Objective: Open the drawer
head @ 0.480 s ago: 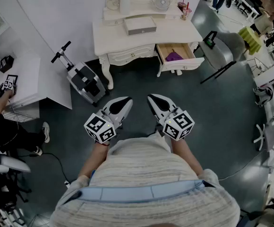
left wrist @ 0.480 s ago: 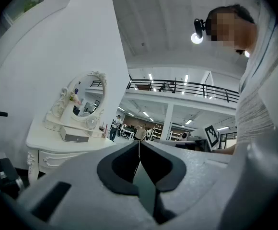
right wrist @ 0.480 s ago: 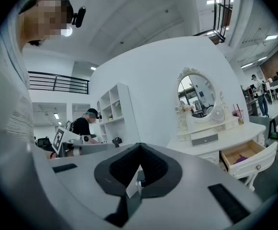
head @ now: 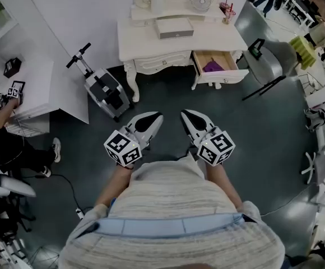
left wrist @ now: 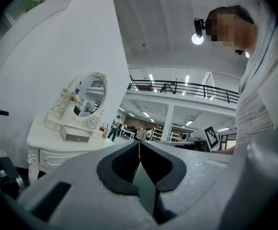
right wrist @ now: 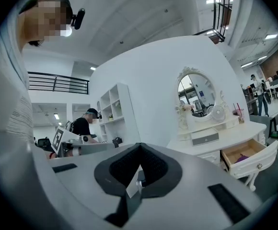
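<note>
The person stands on the dark floor [head: 168, 97], well back from the white desk [head: 207, 37], with both grippers held level just in front of the body. The left gripper [head: 158, 116] has its jaws closed together with nothing between them; its own view shows the two dark pads meeting along one thin seam. The right gripper [head: 185, 115] likewise has its jaws pressed together and empty. Each carries a cube of black-and-white square markers; these patterns are the only print that can be made out, and no words or brand names are legible.

The drawer [head: 217, 66] sits at the right end of the desk front, pulled out, with its wooden inside showing and a purple item [head: 212, 67] lying in it. Neither gripper is near it. On the desk top lie a flat grey box [head: 175, 28], a small fan [head: 200, 3] and a pink cup with straws [head: 228, 11], under an oval mirror [right wrist: 195, 92].

A grey wheeled case with a black handle [head: 103, 91] stands left of the desk, and a grey chair [head: 266, 60] stands to its right. At the far left edge of the head view another person [head: 0, 142] sits by a white counter.
</note>
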A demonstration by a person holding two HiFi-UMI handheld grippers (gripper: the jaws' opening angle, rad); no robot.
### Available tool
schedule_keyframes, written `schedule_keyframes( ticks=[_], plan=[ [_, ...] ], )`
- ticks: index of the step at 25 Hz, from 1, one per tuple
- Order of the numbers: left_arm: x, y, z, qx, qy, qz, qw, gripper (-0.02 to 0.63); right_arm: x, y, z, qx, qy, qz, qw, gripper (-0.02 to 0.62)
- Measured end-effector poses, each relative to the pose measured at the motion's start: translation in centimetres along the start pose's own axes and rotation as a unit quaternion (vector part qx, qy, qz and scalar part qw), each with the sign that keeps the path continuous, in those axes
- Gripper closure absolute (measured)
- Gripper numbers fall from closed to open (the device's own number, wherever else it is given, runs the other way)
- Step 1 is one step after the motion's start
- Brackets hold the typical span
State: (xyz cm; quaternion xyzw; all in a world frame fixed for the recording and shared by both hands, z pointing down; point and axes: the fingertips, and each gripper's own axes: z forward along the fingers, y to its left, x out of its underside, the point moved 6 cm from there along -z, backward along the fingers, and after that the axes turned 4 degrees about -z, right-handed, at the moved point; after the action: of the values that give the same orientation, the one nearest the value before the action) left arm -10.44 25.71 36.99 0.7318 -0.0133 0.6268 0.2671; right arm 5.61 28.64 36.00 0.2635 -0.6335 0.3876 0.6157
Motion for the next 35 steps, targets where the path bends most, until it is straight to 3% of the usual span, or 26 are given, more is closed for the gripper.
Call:
schedule_keyframes(
  ticks=[13, 21, 35],
  plan=[
    [0.0, 0.4, -0.6, -0.007, 0.000, 0.001, 1.0000, 0.586, 0.0, 0.5, 0.7, -0.025, -0.014, 0.018, 0.999, 0.586],
    [0.7, 1.3, -1.0, -0.020, -0.001, -0.017, 0.9997, 0.586, 0.8, 0.5, 1.1, -0.025, 0.005, 0.021, 0.999, 0.586],
    [0.2, 8.1, 4.2, -0.042, 0.014, -0.034, 0.9985, 0.586, 1.0, -6.4, 7.2, -0.040, 0.028, 0.040, 0.998, 0.586]
  ],
)
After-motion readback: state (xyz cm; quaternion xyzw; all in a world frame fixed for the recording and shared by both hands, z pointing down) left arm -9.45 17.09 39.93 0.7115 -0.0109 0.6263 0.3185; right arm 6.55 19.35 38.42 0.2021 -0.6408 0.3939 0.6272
